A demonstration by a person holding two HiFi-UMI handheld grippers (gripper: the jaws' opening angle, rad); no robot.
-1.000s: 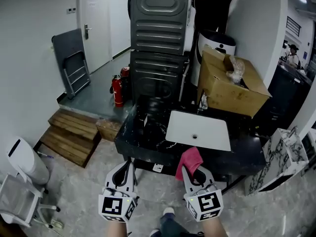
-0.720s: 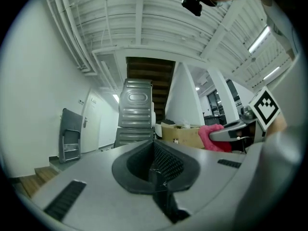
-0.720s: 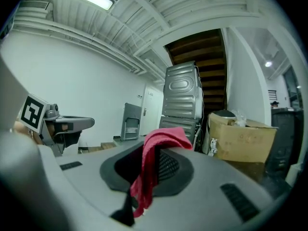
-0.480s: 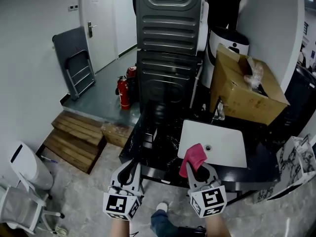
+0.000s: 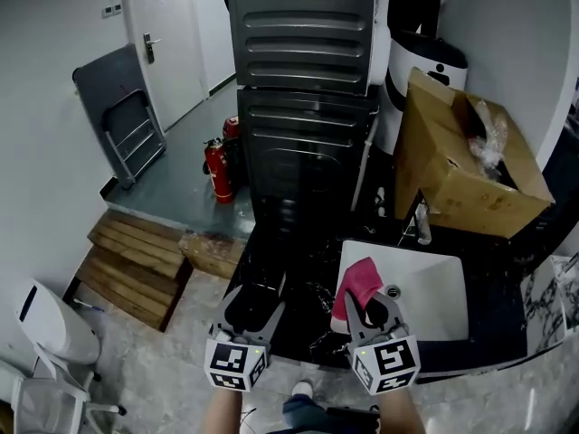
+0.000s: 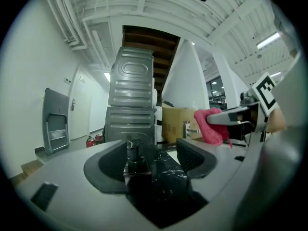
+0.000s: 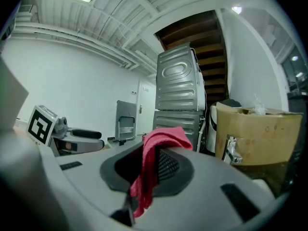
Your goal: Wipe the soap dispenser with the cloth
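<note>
Jaws on your left gripper had just been opening, wide apart, with the dark soap dispenser between them, untouched, on the black counter; your right gripper pinched the pink cloth tight; you needed a soft, steady hold before rubbing.

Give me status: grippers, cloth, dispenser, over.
Left gripper open, jaws have just been opening, soap dispenser between them, ungripped. Right gripper shut on pink cloth. Cloth not yet on dispenser. Nothing blocking seen.
</note>
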